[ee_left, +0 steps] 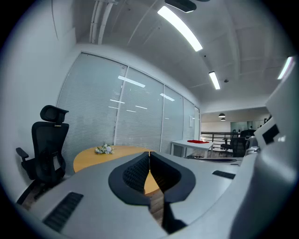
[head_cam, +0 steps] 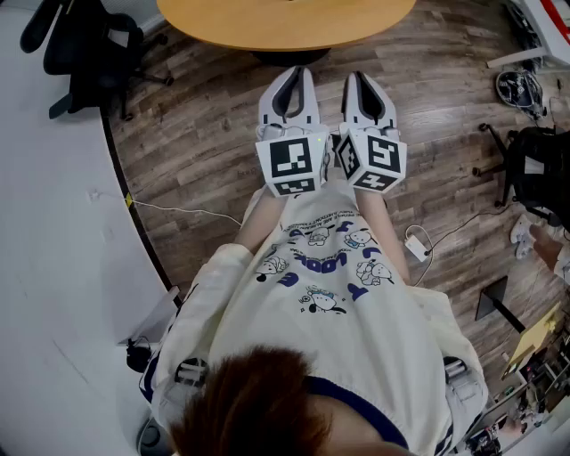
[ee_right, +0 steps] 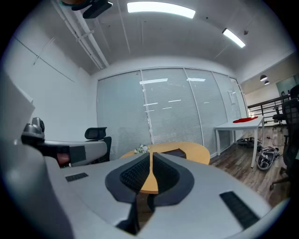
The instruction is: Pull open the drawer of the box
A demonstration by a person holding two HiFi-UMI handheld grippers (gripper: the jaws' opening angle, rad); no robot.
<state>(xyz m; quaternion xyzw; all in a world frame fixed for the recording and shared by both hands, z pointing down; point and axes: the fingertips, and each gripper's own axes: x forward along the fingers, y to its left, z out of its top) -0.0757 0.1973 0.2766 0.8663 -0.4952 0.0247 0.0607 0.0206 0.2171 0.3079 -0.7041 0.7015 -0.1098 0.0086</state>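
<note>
I hold both grippers side by side in front of my chest, pointing at a round wooden table [head_cam: 285,27]. My left gripper [head_cam: 293,80] has its jaws together with nothing between them; its own view shows the tips [ee_left: 149,154] touching. My right gripper [head_cam: 362,82] is likewise shut and empty, tips [ee_right: 151,155] meeting. In the right gripper view a dark, low box-like thing [ee_right: 175,152] lies on the table top [ee_right: 198,151], well ahead of the jaws. No drawer can be made out. A small bunch of flowers [ee_left: 103,149] also sits on the table.
A black office chair [head_cam: 85,44] stands left of the table by the white wall [head_cam: 53,232]. Another chair [head_cam: 534,169] is at the right. A cable and white charger [head_cam: 417,245] lie on the wood floor. A white desk [ee_right: 238,123] stands further right.
</note>
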